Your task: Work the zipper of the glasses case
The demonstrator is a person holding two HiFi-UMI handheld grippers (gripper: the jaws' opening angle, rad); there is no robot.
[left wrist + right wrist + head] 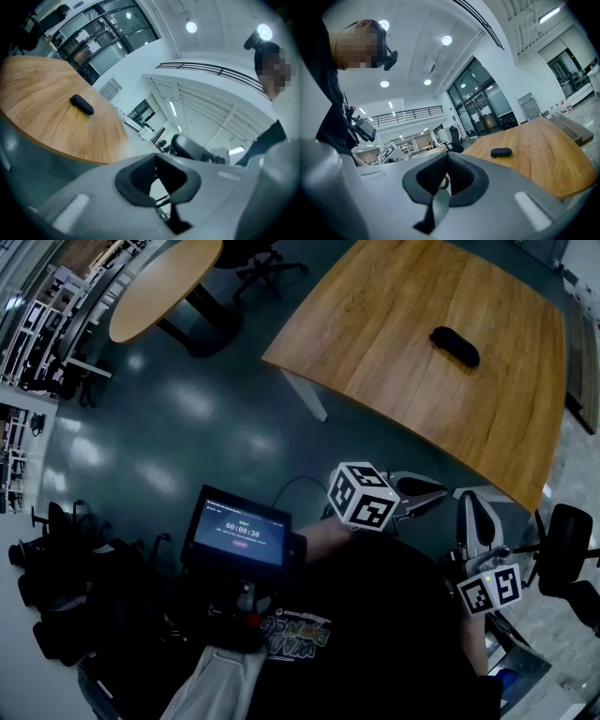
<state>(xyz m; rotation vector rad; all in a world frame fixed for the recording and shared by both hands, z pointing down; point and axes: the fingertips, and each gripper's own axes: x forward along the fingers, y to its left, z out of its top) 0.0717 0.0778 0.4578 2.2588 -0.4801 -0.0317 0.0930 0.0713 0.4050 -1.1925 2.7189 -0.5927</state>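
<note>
- Well ahead of both claws: one black oval glasses case (455,346) on the light wooden surface (394,324).
- Left claw (157,180), right claw (445,180) (two): each pressed together, pinching nothing.
- Step: zipper unreadable; fits case awaiting work or already finished. Any contact needs a reach forward.

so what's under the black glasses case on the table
The black oval glasses case lies directly on the light wooden table, bare wood all round it. The patch beneath the case is covered, so nothing there can be checked.
</note>
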